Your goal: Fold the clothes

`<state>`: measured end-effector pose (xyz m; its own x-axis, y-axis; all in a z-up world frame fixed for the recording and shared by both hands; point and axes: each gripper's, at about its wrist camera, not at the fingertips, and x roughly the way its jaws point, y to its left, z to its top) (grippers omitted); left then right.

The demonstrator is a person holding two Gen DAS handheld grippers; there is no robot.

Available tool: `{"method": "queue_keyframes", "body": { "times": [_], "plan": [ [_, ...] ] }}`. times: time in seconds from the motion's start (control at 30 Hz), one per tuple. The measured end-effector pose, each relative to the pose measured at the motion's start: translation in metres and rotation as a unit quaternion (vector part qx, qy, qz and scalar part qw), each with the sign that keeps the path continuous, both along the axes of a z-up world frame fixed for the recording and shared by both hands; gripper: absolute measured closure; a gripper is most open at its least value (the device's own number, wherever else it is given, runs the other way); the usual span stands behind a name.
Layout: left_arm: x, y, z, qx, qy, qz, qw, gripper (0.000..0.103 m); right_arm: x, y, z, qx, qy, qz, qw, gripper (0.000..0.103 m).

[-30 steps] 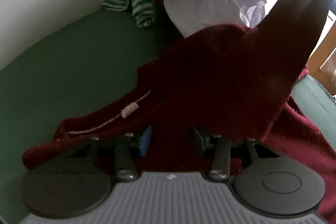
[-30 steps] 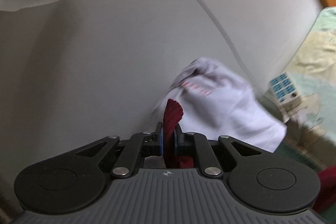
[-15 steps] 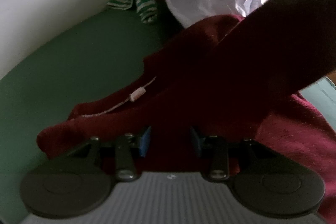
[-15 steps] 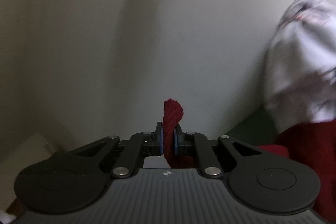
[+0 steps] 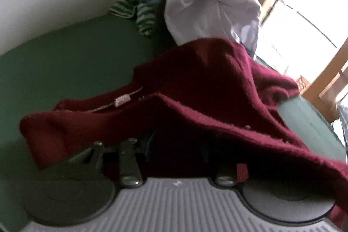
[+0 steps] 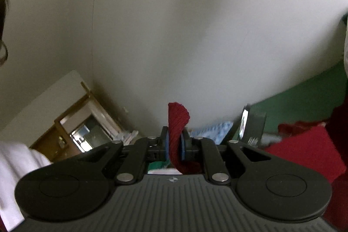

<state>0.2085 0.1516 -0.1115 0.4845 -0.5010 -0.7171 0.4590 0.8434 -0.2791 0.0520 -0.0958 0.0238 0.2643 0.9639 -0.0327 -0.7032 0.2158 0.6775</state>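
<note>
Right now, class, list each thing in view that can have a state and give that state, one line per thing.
Maroon sweater: unfolded, draped over the green surface, one part lifted.
Right hand-held gripper: shut on a fold of the maroon sweater.
Left hand-held gripper: partly covered by the sweater; whether it grips cannot be told.
White garment: crumpled in a heap, unfolded.
Striped garment: bunched, unfolded.
Green surface: partly covered by clothes.

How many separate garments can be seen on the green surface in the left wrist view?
At least 3: a dark red knit garment draped in front, a white garment heaped behind it, a green-and-white striped garment by the wall. Dark clothing behind may hide more.
</note>
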Motion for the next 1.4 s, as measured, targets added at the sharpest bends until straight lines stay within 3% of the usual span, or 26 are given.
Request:
{"method": "queue_keyframes", "body": {
  "times": [0.17,0.3,0.43,0.67,0.83,0.93,1.07,1.27,1.4],
  "plan": [
    [0.001,0.001,0.001,-0.018,0.002,0.021,0.9996,0.061,-0.021,0.009,-0.016,-0.031,0.023,0.004,0.999,0.09],
    [-0.007,0.005,0.006,0.006,-0.003,0.0,1.0,0.056,-0.027,0.01,-0.03,-0.064,0.035,-0.014,0.997,0.09],
    [-0.013,0.021,0.007,0.017,0.022,-0.01,0.9996,0.054,-0.024,-0.001,-0.035,-0.067,0.045,-0.044,0.996,0.09],
    [-0.031,0.053,0.02,-0.038,0.047,0.006,0.9982,0.048,-0.029,-0.004,-0.037,-0.075,0.029,-0.052,0.995,0.09],
    [-0.035,0.06,0.016,-0.088,0.078,0.028,0.9927,0.046,-0.036,-0.005,-0.046,-0.073,0.022,-0.052,0.996,0.09],
    [-0.039,0.053,0.017,-0.072,0.066,0.031,0.9948,0.033,-0.038,-0.003,-0.049,-0.078,0.019,-0.057,0.995,0.09],
    [-0.039,0.064,0.018,-0.083,0.066,0.048,0.9932,0.033,-0.04,-0.006,-0.048,-0.075,0.017,-0.066,0.995,0.09],
    [-0.033,0.077,0.019,-0.132,0.082,0.068,0.9855,0.033,-0.044,-0.006,-0.049,-0.076,0.017,-0.071,0.994,0.091],
    [-0.029,0.061,0.014,-0.115,0.084,0.061,0.9879,0.033,-0.044,-0.006,-0.051,-0.074,0.02,-0.072,0.994,0.091]
  ]
}}
